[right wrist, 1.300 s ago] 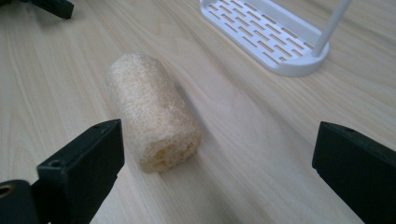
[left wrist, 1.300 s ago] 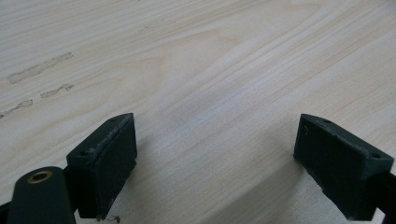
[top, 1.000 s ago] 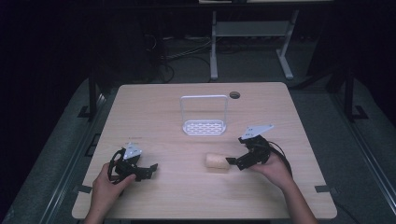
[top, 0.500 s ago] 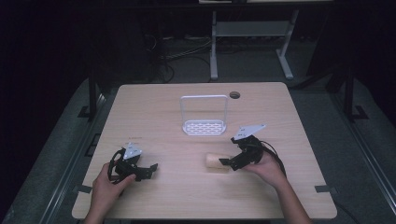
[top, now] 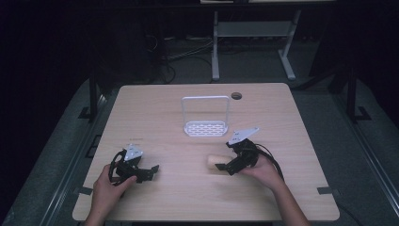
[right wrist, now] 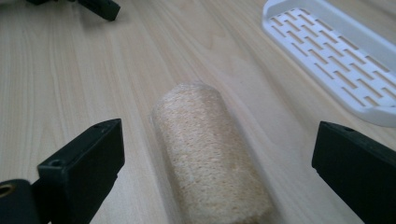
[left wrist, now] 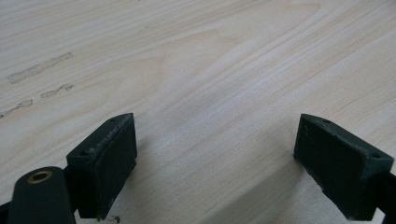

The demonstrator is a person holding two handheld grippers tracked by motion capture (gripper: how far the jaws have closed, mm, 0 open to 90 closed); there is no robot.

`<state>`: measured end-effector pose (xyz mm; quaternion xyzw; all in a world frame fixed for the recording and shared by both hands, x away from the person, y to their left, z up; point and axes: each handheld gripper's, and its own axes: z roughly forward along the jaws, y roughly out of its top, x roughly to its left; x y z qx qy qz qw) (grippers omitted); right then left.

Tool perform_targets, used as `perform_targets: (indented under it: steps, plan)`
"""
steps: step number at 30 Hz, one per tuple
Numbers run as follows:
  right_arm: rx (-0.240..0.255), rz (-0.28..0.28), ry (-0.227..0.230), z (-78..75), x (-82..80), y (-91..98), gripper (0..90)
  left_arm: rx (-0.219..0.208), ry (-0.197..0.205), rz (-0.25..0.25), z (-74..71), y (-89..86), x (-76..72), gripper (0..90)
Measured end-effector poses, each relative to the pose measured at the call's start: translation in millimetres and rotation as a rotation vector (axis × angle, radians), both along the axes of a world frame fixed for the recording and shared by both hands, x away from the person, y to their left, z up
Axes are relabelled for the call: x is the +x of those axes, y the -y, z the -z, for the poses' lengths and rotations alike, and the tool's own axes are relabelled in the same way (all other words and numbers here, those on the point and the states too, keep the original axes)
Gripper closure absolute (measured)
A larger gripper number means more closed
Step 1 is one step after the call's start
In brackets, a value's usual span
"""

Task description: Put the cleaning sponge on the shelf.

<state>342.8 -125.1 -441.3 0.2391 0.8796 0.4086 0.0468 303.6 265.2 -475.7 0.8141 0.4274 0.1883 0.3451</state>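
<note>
A tan loofah roll (right wrist: 210, 154) lies on its side on the wooden table (top: 155, 108), right of centre (top: 212, 162). My right gripper (top: 225, 165) is open, and the roll lies between its two black jaws without being clamped (right wrist: 217, 172). A white slotted rack (top: 205, 127) with an upright wire handle stands just beyond the roll, and its slotted base (right wrist: 336, 56) shows at the upper right of the right gripper view. My left gripper (top: 149, 172) rests near the front left of the table, open over bare wood (left wrist: 212, 163).
A small dark round hole (top: 236, 95) sits near the table's far edge. Beyond the table stands a metal frame (top: 254, 33) with cables on a dark floor. The person's hands (top: 106, 190) enter from the near edge.
My right gripper has slid left toward the loofah roll, so the roll now lies between its jaws. The left gripper has stayed put.
</note>
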Motion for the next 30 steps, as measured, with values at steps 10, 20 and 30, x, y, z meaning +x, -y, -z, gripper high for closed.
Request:
perform_targets:
  steps: [10, 20, 30]
  plan:
    - [-0.043, -0.041, -0.024, 10.8, -0.8, -12.5, 5.3, 0.0, 0.0, 0.0, 0.0, 0.0, 0.0, 12.7]
    - [-0.063, -0.057, -0.032, 16.1, 0.8, -14.8, 5.3, 0.0, 0.0, 0.0, 0.0, 0.0, 0.0, 12.7]
    - [-0.103, -0.078, -0.041, 23.1, 2.0, -19.1, 6.5, 0.0, 0.0, 0.0, 0.0, 0.0, 0.0, 12.7]
